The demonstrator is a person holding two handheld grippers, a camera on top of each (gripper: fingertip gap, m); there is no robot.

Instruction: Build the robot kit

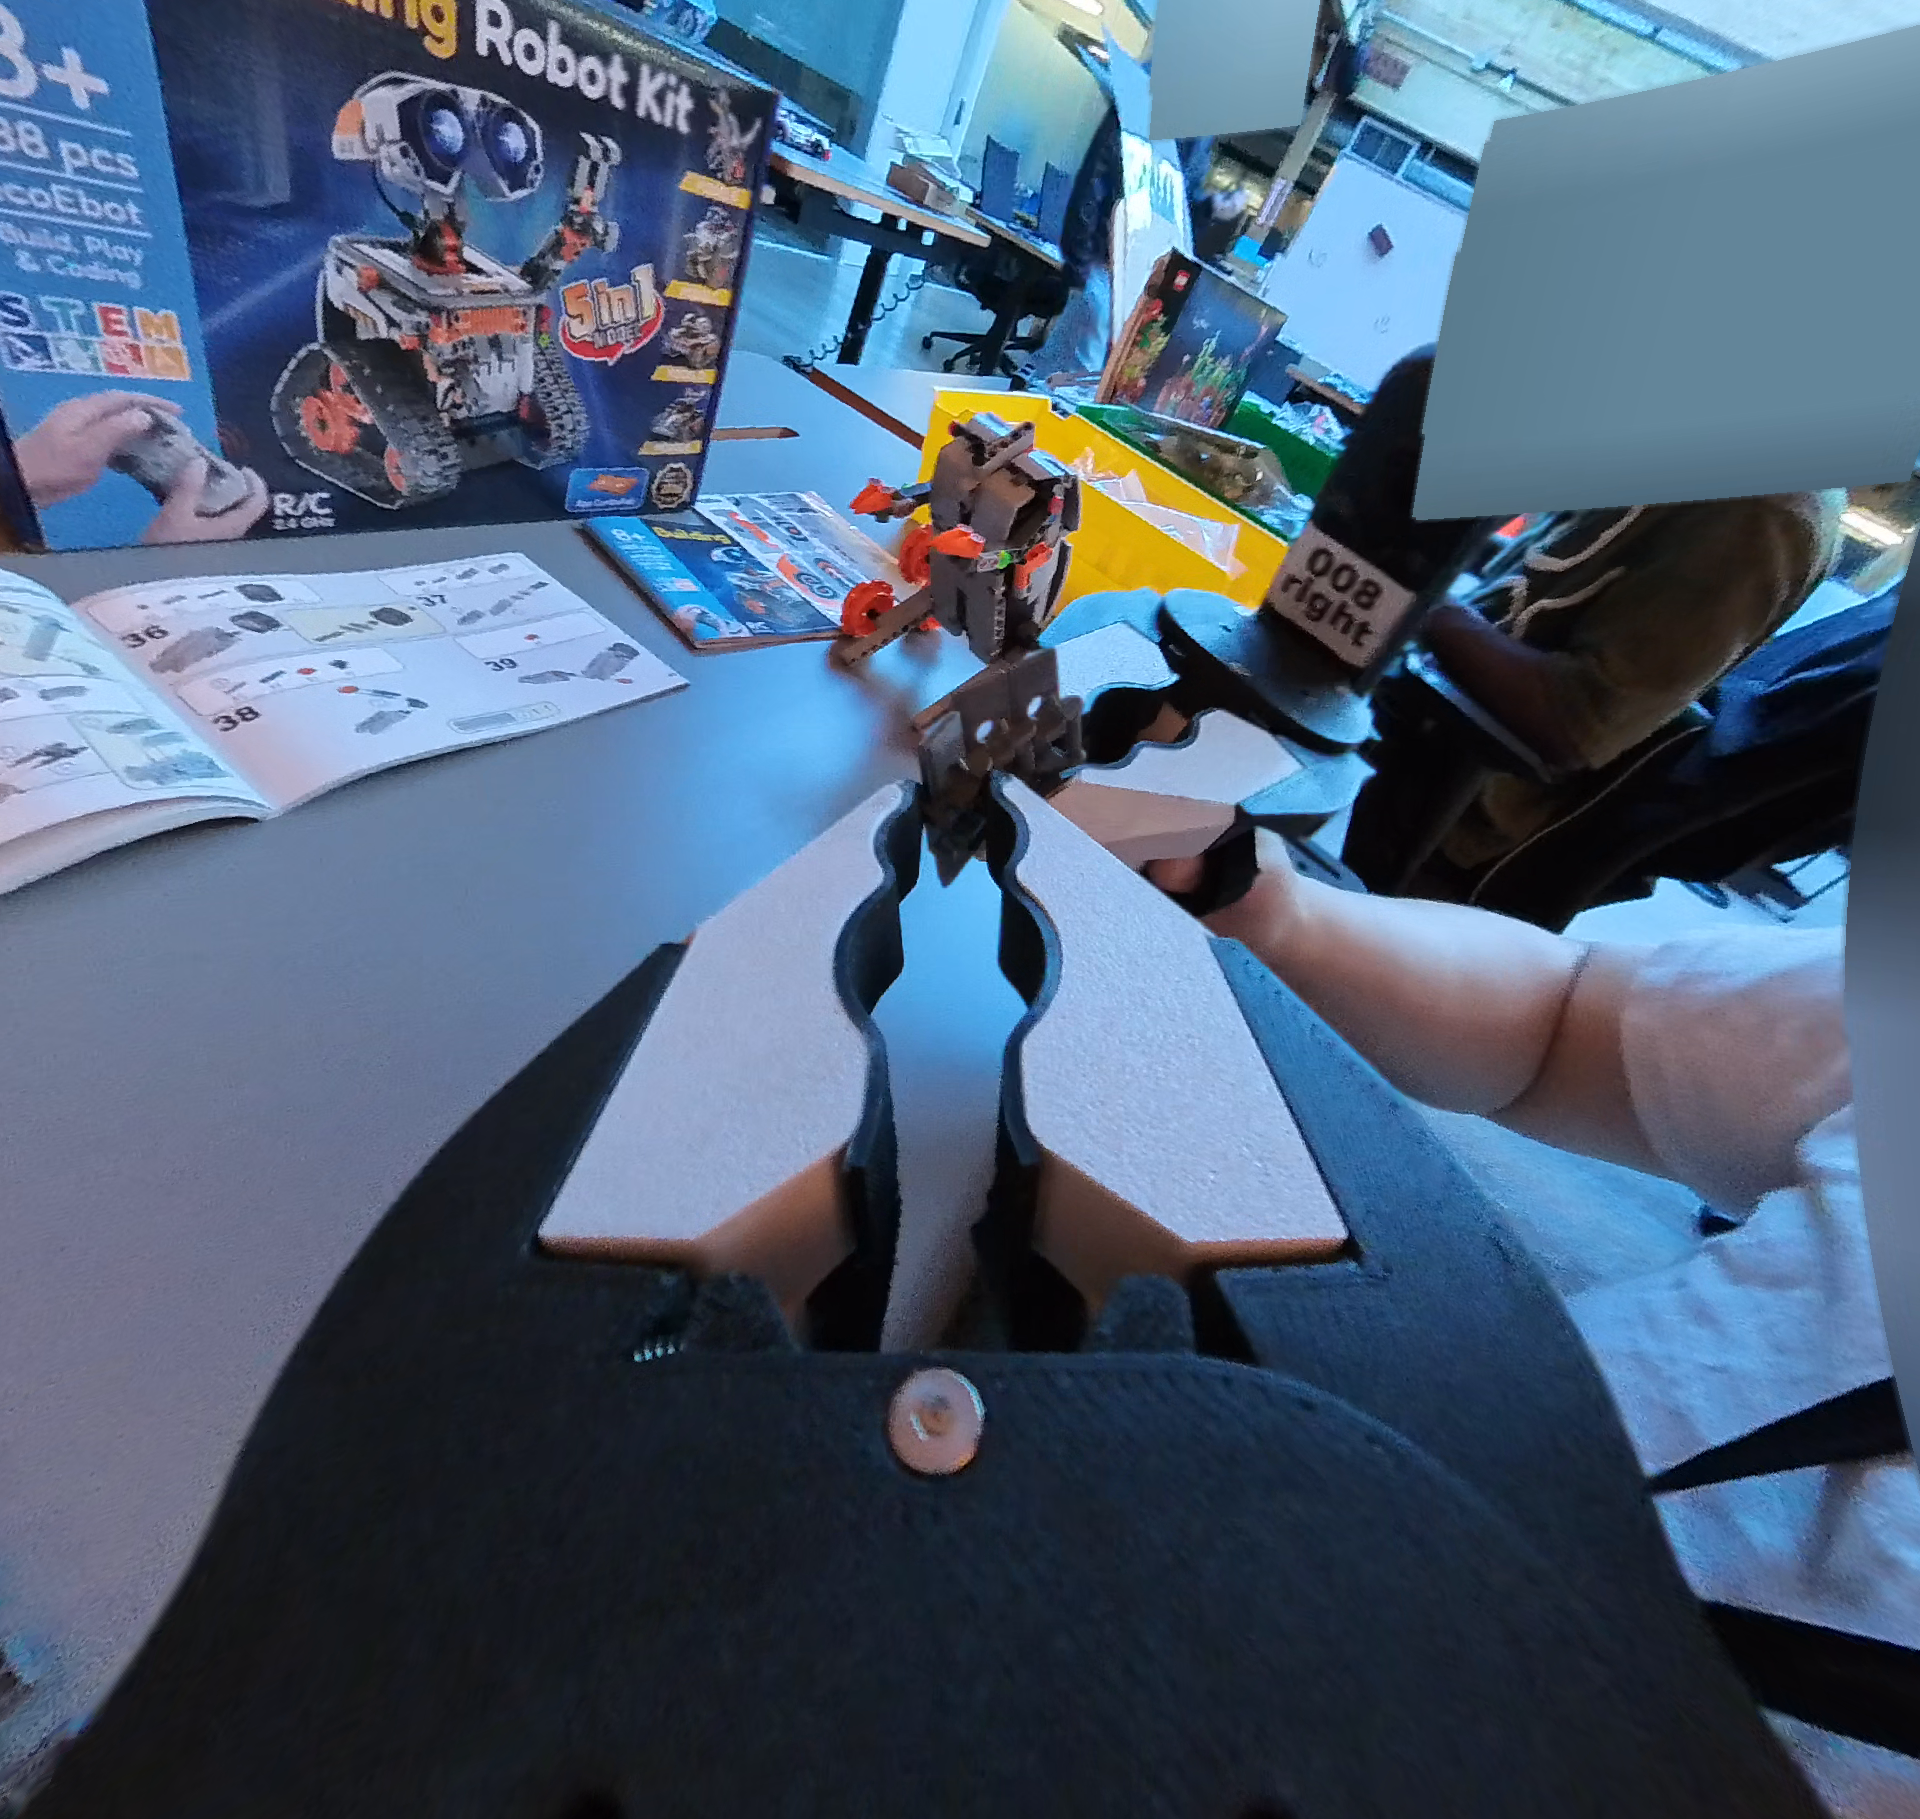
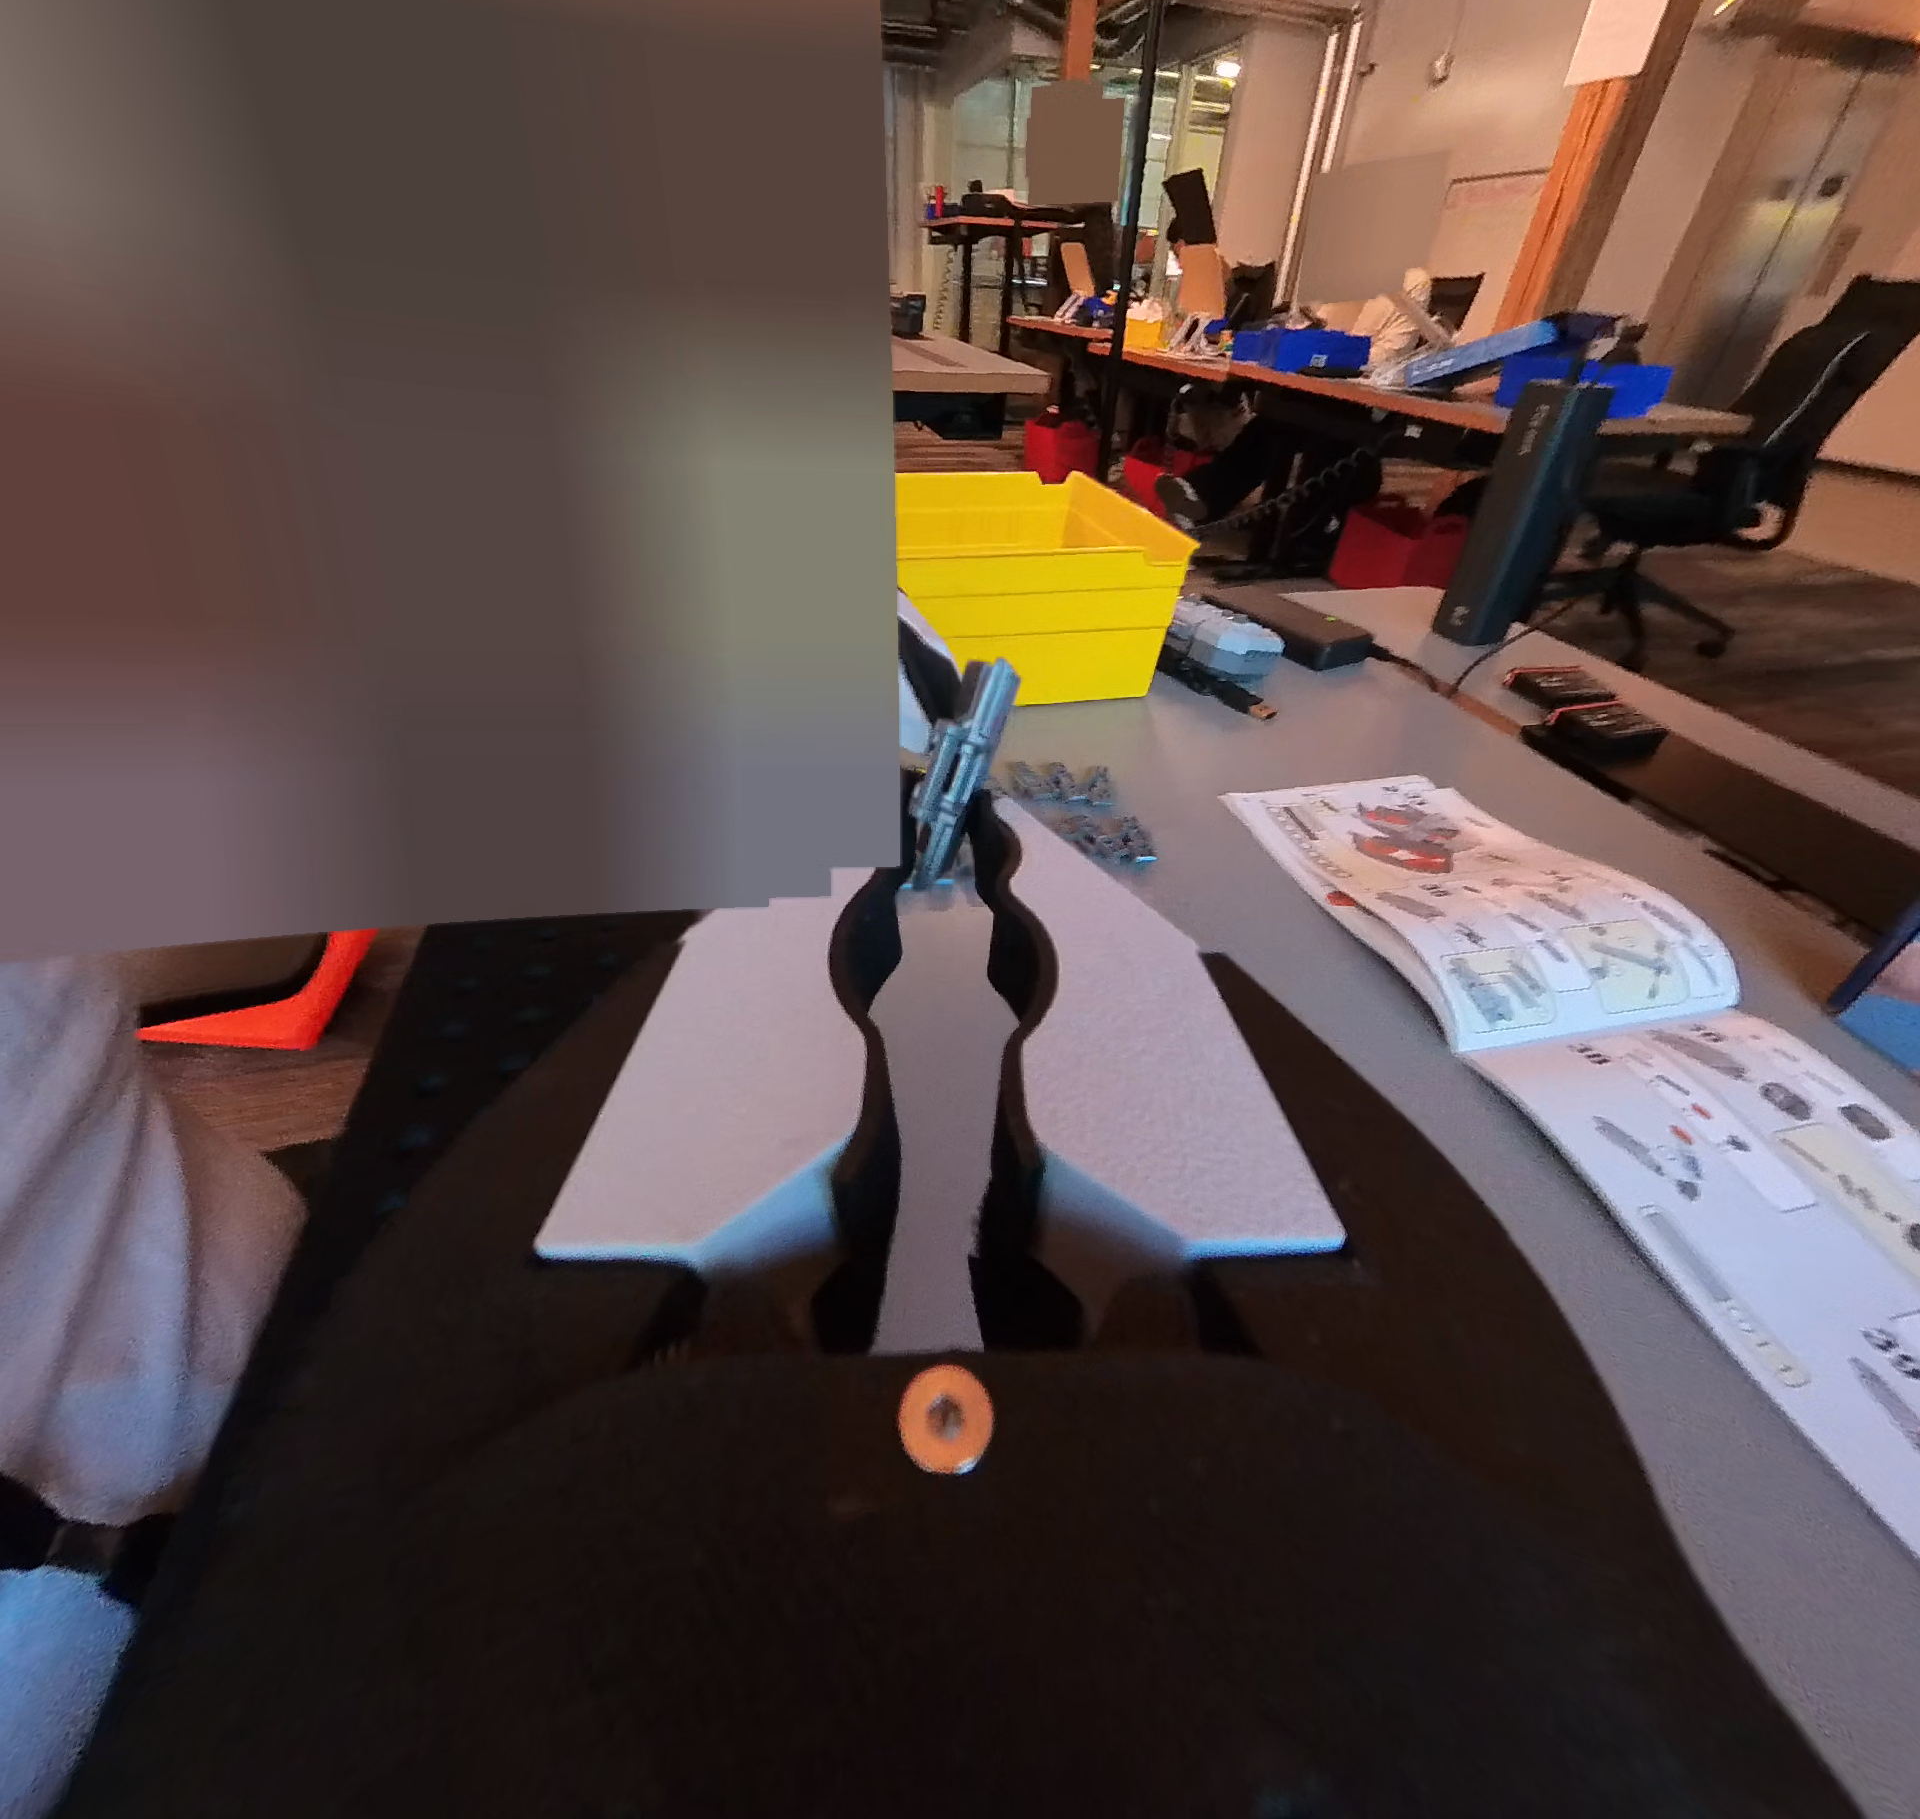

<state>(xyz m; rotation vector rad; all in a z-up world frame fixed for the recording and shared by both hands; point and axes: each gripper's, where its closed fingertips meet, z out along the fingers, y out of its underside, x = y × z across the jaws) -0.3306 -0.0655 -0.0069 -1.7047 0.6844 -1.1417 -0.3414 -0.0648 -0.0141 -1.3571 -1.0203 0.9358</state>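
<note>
My left gripper [image 1: 961,813] is shut on the lower end of a small grey brick assembly [image 1: 997,730] and holds it above the grey table [image 1: 416,990]. My right gripper [image 1: 1081,730] comes in from the right and grips the same assembly at its side. In the right wrist view my right gripper [image 2: 951,865] is shut on a thin grey beam piece [image 2: 961,772] that stands up between its tips. I cannot tell whether the two hold one piece or two joined pieces. A part-built grey and orange robot model [image 1: 987,543] stands on the table just behind.
A large kit box [image 1: 416,211] stands at the back left. An open instruction booklet [image 1: 312,668] and a second booklet [image 1: 748,564] lie on the table. A yellow bin [image 1: 1143,533] sits behind the model. Loose grey pieces [image 2: 1081,803] lie near the booklet [image 2: 1507,938]. A person's forearm [image 1: 1455,1000] is on the right. My two grippers' fingertips are within a few centimetres of each other.
</note>
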